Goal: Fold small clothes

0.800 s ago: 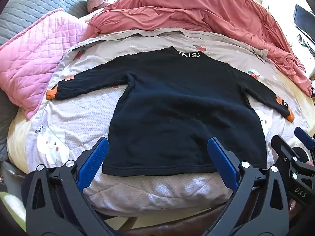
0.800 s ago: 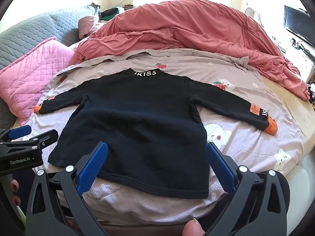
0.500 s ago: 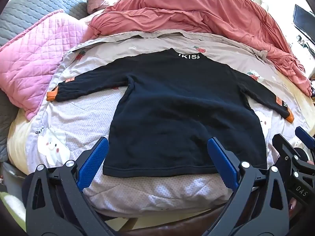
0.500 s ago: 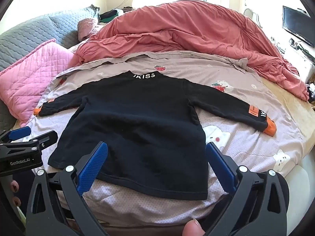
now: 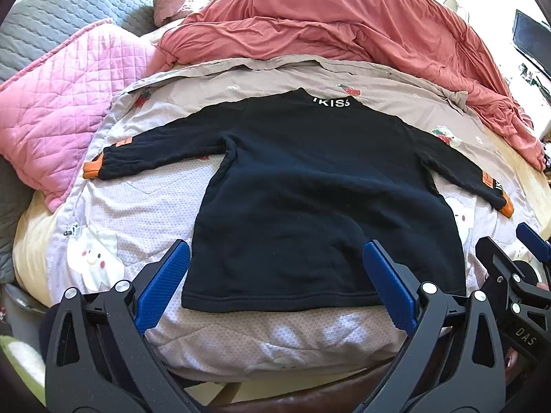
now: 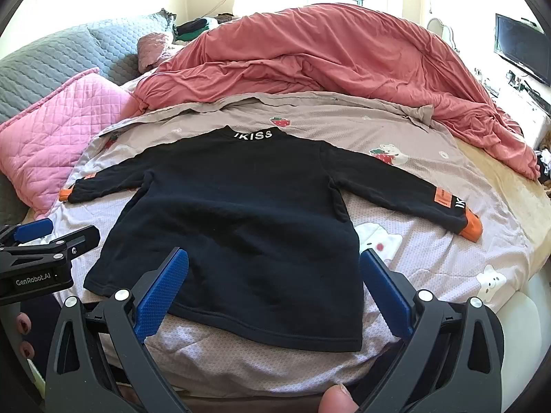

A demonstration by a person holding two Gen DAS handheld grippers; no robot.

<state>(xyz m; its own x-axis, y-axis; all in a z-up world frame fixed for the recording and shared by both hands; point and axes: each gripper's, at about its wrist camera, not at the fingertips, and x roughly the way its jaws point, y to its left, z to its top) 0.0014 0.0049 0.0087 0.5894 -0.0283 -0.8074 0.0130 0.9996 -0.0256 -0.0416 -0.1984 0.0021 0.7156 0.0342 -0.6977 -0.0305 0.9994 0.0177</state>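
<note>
A small black long-sleeved top lies flat on the bed, collar with white lettering at the far end, both sleeves spread out with orange cuffs. My left gripper hovers open over the top's near hem, nothing between its blue pads. My right gripper is open too, above the hem's right part. Each gripper shows at the edge of the other's view: the right one at the right edge of the left wrist view, the left one at the left edge of the right wrist view.
The top rests on a printed lilac-grey sheet. A salmon duvet is heaped behind it. A pink quilted pillow and grey cover lie left. A screen stands far right. The bed's edge is just below the hem.
Both grippers have tipped down and drawn slightly nearer the bed; the top sits a little lower in both views. The top itself has not moved, and the jaws stay wide.
</note>
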